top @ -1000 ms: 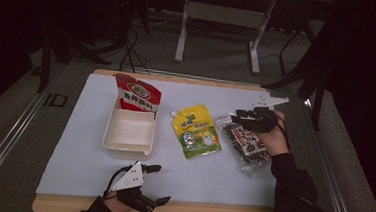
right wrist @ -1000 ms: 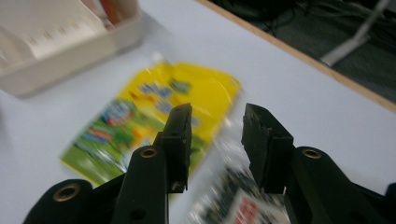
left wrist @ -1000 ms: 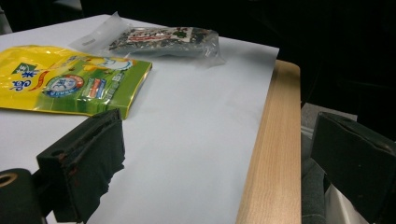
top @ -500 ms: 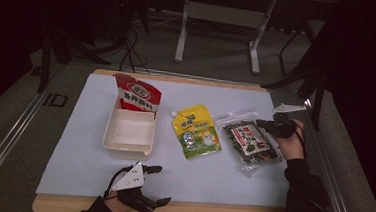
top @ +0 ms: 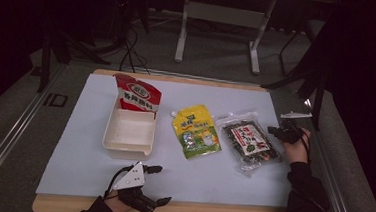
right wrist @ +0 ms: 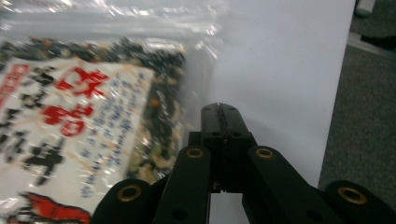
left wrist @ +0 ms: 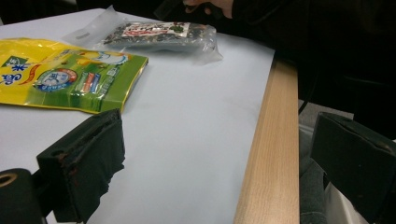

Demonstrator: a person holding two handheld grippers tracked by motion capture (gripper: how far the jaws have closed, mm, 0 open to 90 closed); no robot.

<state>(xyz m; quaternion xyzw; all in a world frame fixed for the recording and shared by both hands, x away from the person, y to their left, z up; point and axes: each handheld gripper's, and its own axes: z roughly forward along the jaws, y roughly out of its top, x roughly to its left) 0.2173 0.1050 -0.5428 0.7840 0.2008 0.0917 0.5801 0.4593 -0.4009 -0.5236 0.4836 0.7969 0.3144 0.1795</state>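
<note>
The right gripper, jaws pressed together on nothing, sits at the bench's right edge beside the clear snack bag. The left gripper rests near the front edge, jaws wide apart and empty.

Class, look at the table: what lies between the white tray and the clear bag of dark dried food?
In the high view, the yellow-green pouch lies flat between the white tray and the clear bag.

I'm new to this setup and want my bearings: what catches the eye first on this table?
Three snack bags lie in a row on the pale mat: a red bag leaning in the white tray, a yellow pouch in the middle, and a clear bag of dark food at the right. The right claw, jaws shut, sits at that clear bag's right edge; the left claw rests open near the wooden front edge.
</note>
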